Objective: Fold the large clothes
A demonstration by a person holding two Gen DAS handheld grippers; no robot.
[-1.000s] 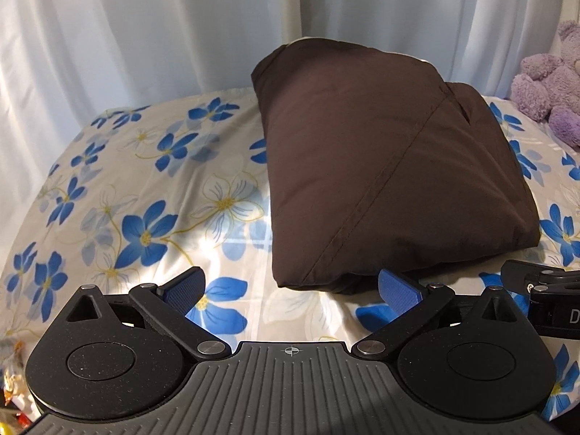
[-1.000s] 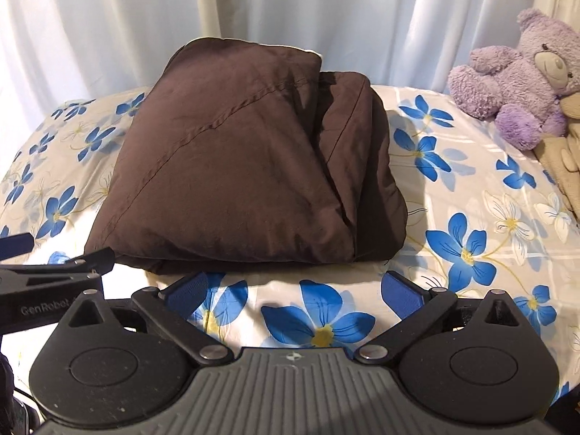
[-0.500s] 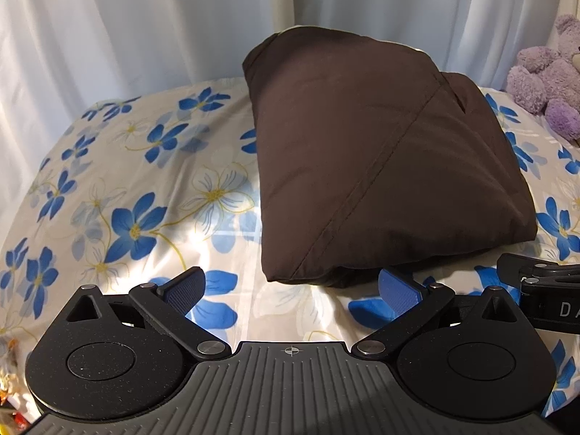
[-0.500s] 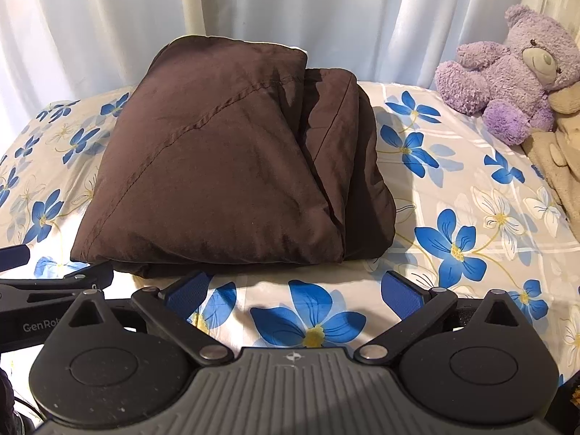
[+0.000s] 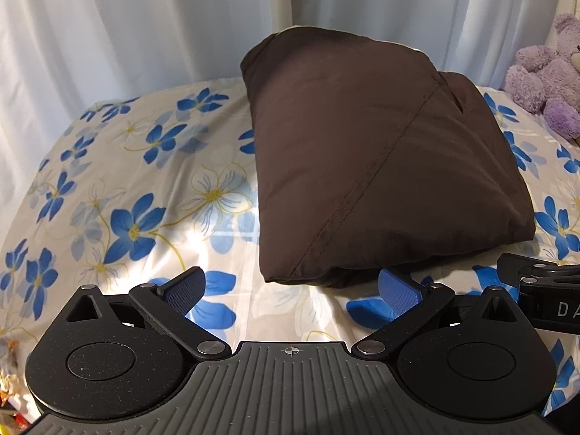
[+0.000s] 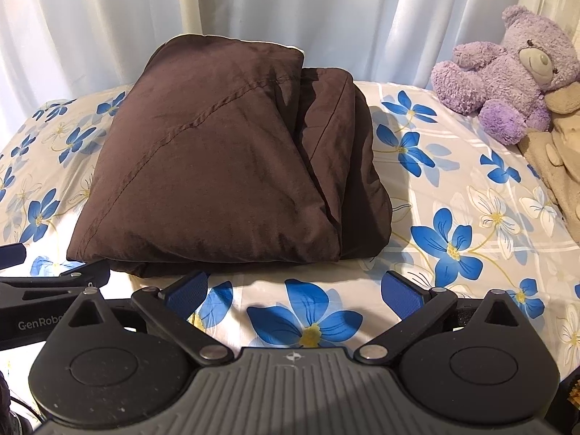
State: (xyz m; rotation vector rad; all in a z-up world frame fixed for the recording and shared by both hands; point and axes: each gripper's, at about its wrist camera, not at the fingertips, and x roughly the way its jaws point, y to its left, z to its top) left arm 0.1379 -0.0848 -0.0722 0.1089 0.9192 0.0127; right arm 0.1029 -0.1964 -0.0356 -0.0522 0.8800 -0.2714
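A dark brown garment (image 5: 377, 166) lies folded into a thick rectangular bundle on the floral bedsheet (image 5: 137, 195). In the right wrist view the same brown bundle (image 6: 224, 166) shows stacked folded layers along its right side. My left gripper (image 5: 293, 290) is open, just short of the bundle's near edge, with nothing between its blue pads. My right gripper (image 6: 295, 290) is open too, over the sheet in front of the bundle's near right corner, apart from it. Each gripper's body shows at the edge of the other's view.
A purple teddy bear (image 6: 507, 72) sits at the back right, with a beige plush (image 6: 554, 152) beside it. White curtains (image 6: 253, 3) hang right behind the bundle. Bare sheet (image 6: 453, 217) lies to its left and right.
Both grippers have drawn back a little from the bundle, which sits slightly farther off and higher in both views. The garment itself has not moved; both grippers stay open.
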